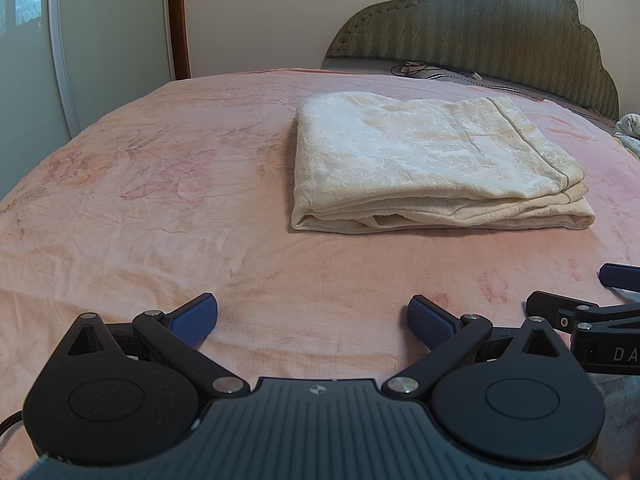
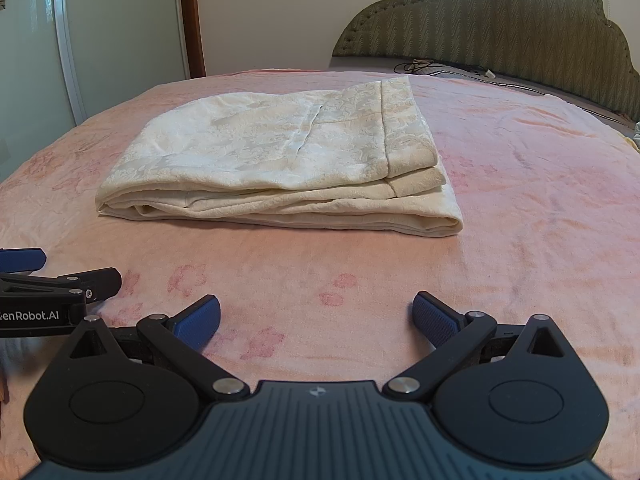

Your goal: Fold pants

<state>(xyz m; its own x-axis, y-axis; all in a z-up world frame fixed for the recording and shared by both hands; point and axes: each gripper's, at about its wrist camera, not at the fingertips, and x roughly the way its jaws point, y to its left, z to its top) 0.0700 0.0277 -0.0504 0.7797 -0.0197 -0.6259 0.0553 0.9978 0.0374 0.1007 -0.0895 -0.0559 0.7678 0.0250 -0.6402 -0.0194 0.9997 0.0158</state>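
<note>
Cream patterned pants [image 1: 432,160] lie folded in a flat stack of layers on the pink bed cover [image 1: 160,208]; they also show in the right wrist view [image 2: 280,160]. My left gripper [image 1: 314,320] is open and empty, low over the cover, well short of the pants. My right gripper [image 2: 316,320] is open and empty too, just in front of the stack. Each gripper shows at the edge of the other's view: the right gripper's fingers [image 1: 624,276] at right, the left gripper's fingers [image 2: 24,260] at left.
A green padded headboard [image 1: 480,28] stands behind the bed, with cables [image 1: 420,68] at its foot. A sliding wardrobe door [image 1: 60,48] and a brown door frame [image 1: 178,20] are at the left. Some patterned cloth [image 1: 630,128] lies at the far right edge.
</note>
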